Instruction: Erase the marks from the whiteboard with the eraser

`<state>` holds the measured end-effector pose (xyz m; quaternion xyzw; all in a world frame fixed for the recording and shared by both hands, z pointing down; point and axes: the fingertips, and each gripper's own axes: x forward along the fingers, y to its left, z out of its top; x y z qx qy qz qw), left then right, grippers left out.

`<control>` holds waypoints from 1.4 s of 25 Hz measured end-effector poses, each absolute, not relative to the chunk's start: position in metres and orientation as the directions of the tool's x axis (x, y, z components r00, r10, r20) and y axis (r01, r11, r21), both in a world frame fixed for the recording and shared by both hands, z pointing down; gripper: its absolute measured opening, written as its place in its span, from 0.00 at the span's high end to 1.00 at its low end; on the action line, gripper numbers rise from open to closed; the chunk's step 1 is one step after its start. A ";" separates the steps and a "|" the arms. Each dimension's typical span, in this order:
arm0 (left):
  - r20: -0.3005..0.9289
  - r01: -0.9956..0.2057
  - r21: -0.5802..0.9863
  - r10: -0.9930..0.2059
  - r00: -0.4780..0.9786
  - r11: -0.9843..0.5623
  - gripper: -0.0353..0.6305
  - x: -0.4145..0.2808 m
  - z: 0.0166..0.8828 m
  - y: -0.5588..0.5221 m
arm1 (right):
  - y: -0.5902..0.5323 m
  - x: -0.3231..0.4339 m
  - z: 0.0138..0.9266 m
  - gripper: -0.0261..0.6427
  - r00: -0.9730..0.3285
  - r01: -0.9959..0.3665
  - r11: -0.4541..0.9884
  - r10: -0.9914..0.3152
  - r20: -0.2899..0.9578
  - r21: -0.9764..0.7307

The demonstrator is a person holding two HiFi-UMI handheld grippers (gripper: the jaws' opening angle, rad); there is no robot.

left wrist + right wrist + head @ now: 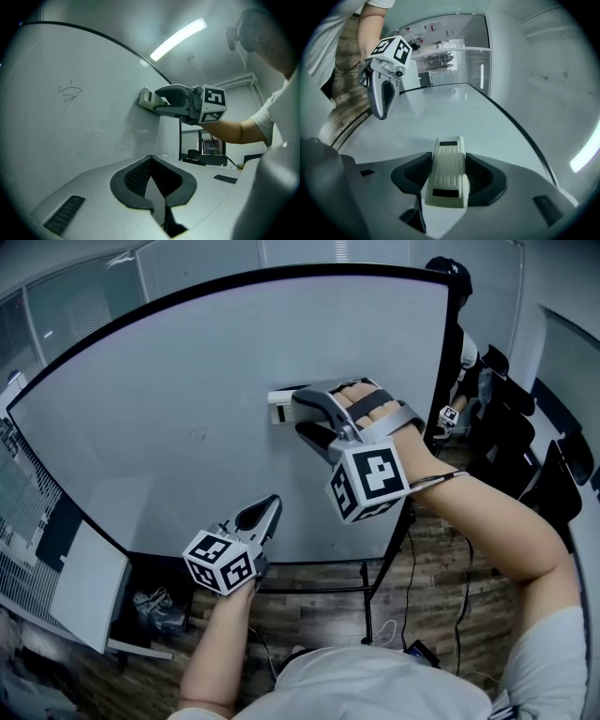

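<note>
A large whiteboard (pixel 169 381) in a black frame stands in front of me. A small faint scribble (pixel 197 435) (pixel 70 92) sits left of the board's middle. My right gripper (pixel 305 413) (pixel 449 176) is shut on a cream eraser (pixel 281 407) (pixel 447 171) (pixel 146 98), which is pressed flat against the board, to the right of the scribble and a little above it. My left gripper (pixel 270 507) (pixel 152 187) hangs near the board's lower edge, shut and empty, its pads meeting.
The board's black stand (pixel 375 577) and cables (pixel 412 568) lie over a wooden floor. Black chairs (pixel 525 427) line the right side. A person (pixel 455 296) stands behind the board's right edge. A white panel (pixel 84 587) leans at lower left.
</note>
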<state>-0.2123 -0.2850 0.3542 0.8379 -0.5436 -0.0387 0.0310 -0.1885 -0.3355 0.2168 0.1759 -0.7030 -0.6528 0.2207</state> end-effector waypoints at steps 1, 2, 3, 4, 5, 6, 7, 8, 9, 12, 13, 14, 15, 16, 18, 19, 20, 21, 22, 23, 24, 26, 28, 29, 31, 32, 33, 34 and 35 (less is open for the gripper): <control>-0.026 -0.909 0.097 -0.914 0.404 -0.405 0.94 -0.213 0.357 -0.283 | -0.335 -0.189 0.232 0.61 -0.842 0.051 0.102 -0.531 0.098 0.993; -0.023 -0.910 0.100 -0.915 0.403 -0.403 0.94 -0.214 0.359 -0.283 | -0.335 -0.190 0.247 0.61 -0.842 0.061 0.116 -0.527 0.114 0.991; -0.022 -0.910 0.102 -0.915 0.402 -0.402 0.94 -0.214 0.361 -0.282 | -0.335 -0.189 0.262 0.61 -0.842 0.074 0.127 -0.523 0.130 0.989; -0.021 -0.910 0.104 -0.916 0.401 -0.401 0.94 -0.215 0.363 -0.282 | -0.336 -0.188 0.279 0.61 -0.841 0.088 0.139 -0.520 0.148 0.986; -0.017 -0.911 0.106 -0.916 0.400 -0.399 0.94 -0.215 0.366 -0.281 | -0.337 -0.186 0.299 0.61 -0.839 0.104 0.152 -0.517 0.169 0.983; -0.009 -0.911 0.109 -0.917 0.399 -0.397 0.94 -0.215 0.371 -0.280 | -0.338 -0.184 0.320 0.61 -0.836 0.122 0.166 -0.515 0.191 0.979; 0.000 -0.912 0.113 -0.917 0.398 -0.395 0.94 -0.215 0.375 -0.278 | -0.338 -0.181 0.341 0.61 -0.831 0.140 0.179 -0.514 0.214 0.974; 0.008 -0.912 0.118 -0.918 0.397 -0.394 0.94 -0.216 0.380 -0.277 | -0.339 -0.178 0.361 0.61 -0.825 0.156 0.192 -0.514 0.235 0.969; 0.015 -0.912 0.123 -0.918 0.397 -0.392 0.94 -0.217 0.384 -0.276 | -0.339 -0.176 0.379 0.61 -0.820 0.169 0.203 -0.513 0.252 0.964; 0.027 -0.914 0.132 -0.921 0.389 -0.383 0.94 -0.219 0.392 -0.273 | -0.341 -0.175 0.415 0.61 -0.814 0.186 0.232 -0.508 0.282 0.955; 0.030 -0.915 0.134 -0.921 0.388 -0.382 0.94 -0.218 0.394 -0.272 | -0.340 -0.175 0.420 0.61 -0.814 0.186 0.242 -0.505 0.287 0.952; 0.033 -0.914 0.135 -0.921 0.389 -0.382 0.94 -0.217 0.395 -0.272 | -0.340 -0.175 0.422 0.61 -0.814 0.181 0.254 -0.503 0.290 0.950; 0.037 -0.914 0.136 -0.920 0.391 -0.383 0.94 -0.215 0.397 -0.272 | -0.339 -0.175 0.421 0.61 -0.816 0.173 0.271 -0.499 0.292 0.947; 0.040 -0.913 0.137 -0.919 0.392 -0.384 0.94 -0.213 0.398 -0.272 | -0.338 -0.174 0.419 0.61 -0.820 0.161 0.293 -0.492 0.293 0.942; 0.042 -0.914 0.137 -0.920 0.390 -0.381 0.94 -0.211 0.400 -0.270 | -0.333 -0.171 0.413 0.61 -0.834 0.119 0.359 -0.469 0.289 0.926; 0.043 -0.916 0.136 -0.921 0.386 -0.377 0.94 -0.210 0.401 -0.268 | -0.330 -0.170 0.408 0.61 -0.845 0.091 0.402 -0.454 0.284 0.911; 0.047 -0.918 0.134 -0.923 0.382 -0.373 0.94 -0.211 0.402 -0.267 | -0.326 -0.168 0.404 0.61 -0.856 0.059 0.450 -0.437 0.277 0.891; 0.052 -0.920 0.132 -0.924 0.379 -0.370 0.94 -0.212 0.404 -0.265 | -0.322 -0.166 0.400 0.61 -0.867 0.027 0.502 -0.419 0.270 0.865; 0.057 -0.921 0.131 -0.924 0.378 -0.368 0.94 -0.213 0.406 -0.264 | -0.319 -0.165 0.397 0.61 -0.877 -0.003 0.553 -0.402 0.263 0.833; 0.062 -0.920 0.132 -0.924 0.378 -0.368 0.94 -0.213 0.408 -0.263 | -0.315 -0.163 0.395 0.61 -0.886 -0.032 0.602 -0.386 0.256 0.798; 0.067 -0.919 0.134 -0.922 0.381 -0.370 0.94 -0.213 0.411 -0.262 | -0.310 -0.161 0.394 0.61 -0.895 -0.058 0.648 -0.371 0.248 0.760; 0.075 -0.915 0.138 -0.918 0.390 -0.378 0.94 -0.212 0.416 -0.259 | -0.301 -0.156 0.395 0.61 -0.910 -0.107 0.729 -0.346 0.228 0.677; 0.073 -0.911 0.140 -0.914 0.399 -0.387 0.94 -0.211 0.419 -0.255 | -0.292 -0.149 0.395 0.61 -0.923 -0.160 0.797 -0.330 0.197 0.582; 0.066 -0.909 0.141 -0.913 0.403 -0.391 0.94 -0.210 0.419 -0.252 | -0.288 -0.145 0.394 0.61 -0.930 -0.188 0.831 -0.323 0.178 0.524; 0.045 -0.905 0.143 -0.911 0.410 -0.401 0.94 -0.207 0.417 -0.246 | -0.280 -0.136 0.393 0.61 -0.942 -0.238 0.891 -0.308 0.132 0.386; 0.033 -0.904 0.143 -0.911 0.412 -0.404 0.94 -0.206 0.416 -0.241 | -0.275 -0.132 0.393 0.61 -0.947 -0.257 0.913 -0.303 0.107 0.316; 0.021 -0.902 0.144 -0.910 0.413 -0.406 0.94 -0.205 0.414 -0.236 | -0.270 -0.129 0.394 0.61 -0.949 -0.273 0.928 -0.302 0.084 0.254; 0.010 -0.901 0.144 -0.910 0.414 -0.409 0.94 -0.204 0.412 -0.231 | -0.263 -0.127 0.395 0.61 -0.950 -0.286 0.937 -0.304 0.066 0.200; -0.001 -0.900 0.143 -0.909 0.417 -0.412 0.94 -0.203 0.409 -0.225 | -0.256 -0.125 0.397 0.61 -0.951 -0.296 0.943 -0.306 0.048 0.154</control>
